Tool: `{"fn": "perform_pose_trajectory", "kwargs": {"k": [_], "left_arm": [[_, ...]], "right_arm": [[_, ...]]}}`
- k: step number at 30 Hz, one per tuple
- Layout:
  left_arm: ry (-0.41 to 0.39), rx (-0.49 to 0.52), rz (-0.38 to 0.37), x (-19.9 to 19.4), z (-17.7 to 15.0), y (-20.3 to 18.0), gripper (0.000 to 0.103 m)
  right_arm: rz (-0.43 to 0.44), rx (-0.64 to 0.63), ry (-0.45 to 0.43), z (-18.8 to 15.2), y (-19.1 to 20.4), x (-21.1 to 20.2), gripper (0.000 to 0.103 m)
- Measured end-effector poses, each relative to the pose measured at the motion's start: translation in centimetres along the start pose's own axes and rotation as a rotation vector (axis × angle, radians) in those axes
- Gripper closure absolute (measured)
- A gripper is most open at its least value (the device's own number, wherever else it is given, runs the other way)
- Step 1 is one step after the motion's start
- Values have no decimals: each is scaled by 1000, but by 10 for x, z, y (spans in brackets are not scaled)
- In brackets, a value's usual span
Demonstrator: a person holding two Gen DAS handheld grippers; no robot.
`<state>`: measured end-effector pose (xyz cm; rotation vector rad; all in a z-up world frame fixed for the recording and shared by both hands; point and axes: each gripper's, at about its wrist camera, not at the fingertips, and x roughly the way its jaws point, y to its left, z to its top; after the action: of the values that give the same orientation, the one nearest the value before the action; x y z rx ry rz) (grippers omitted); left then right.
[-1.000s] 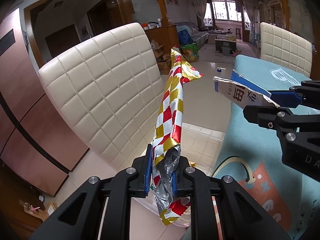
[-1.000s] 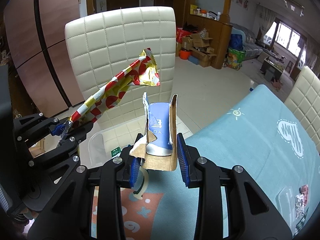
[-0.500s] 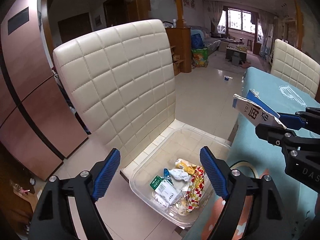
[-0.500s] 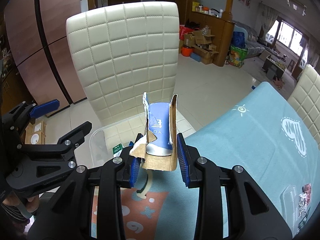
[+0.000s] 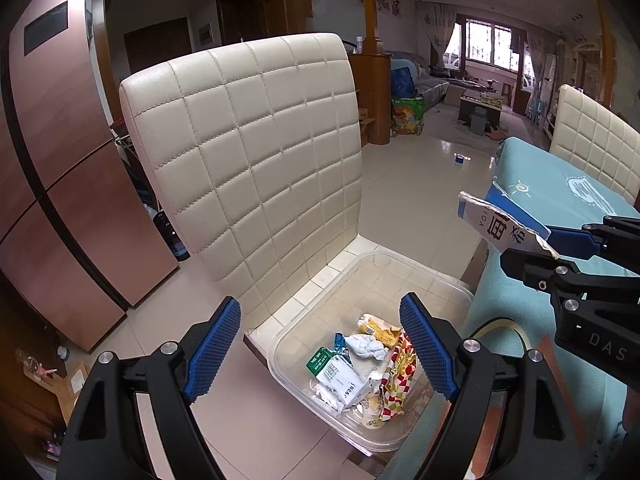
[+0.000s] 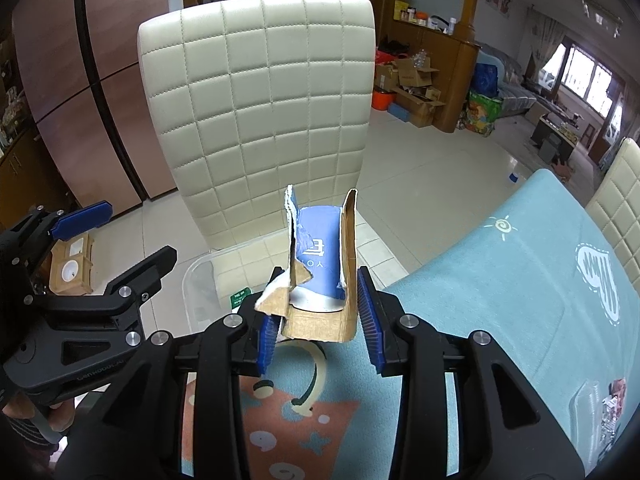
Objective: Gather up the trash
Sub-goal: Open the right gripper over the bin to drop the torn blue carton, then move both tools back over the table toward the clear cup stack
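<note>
My left gripper (image 5: 320,350) is open and empty above a clear plastic bin (image 5: 436,276) on a chair seat. In the bin lie the red, gold and white checked wrapper (image 5: 396,384), a white and green packet (image 5: 336,376) and crumpled bits. My right gripper (image 6: 318,320) is shut on a torn blue and white cardboard carton (image 6: 320,268), held upright over the table edge beside the bin (image 6: 200,280). The carton also shows in the left wrist view (image 5: 504,228), right of the bin. The left gripper shows at the left of the right wrist view (image 6: 116,232).
A cream quilted chair back (image 5: 256,168) rises right behind the bin. A table with a teal patterned cloth (image 6: 520,280) lies to the right, with a small clear container (image 6: 600,404) near its right edge. A second cream chair (image 5: 596,140) stands at the far side.
My left gripper opened and let go of the checked wrapper, which now lies in the bin. It tilted down toward the bin. The right gripper holds the carton as before.
</note>
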<state>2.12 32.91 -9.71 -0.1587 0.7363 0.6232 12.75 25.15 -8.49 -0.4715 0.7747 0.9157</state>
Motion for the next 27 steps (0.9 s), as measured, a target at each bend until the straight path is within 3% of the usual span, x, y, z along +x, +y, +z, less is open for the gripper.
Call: {"fn": "perform_pose_trajectory", "kwargs": {"k": [5, 17, 27], "left_arm": [[-1, -12, 3, -1, 1, 4, 23], [-31, 25, -34, -22, 7, -10, 23], [-58, 146, -123, -64, -1, -59, 23]], "right_arm": [[-38, -6, -26, 0, 0, -4, 43], [-83, 42, -43, -17, -16, -36, 42], [-139, 145, -81, -65, -37, -92, 42]]}}
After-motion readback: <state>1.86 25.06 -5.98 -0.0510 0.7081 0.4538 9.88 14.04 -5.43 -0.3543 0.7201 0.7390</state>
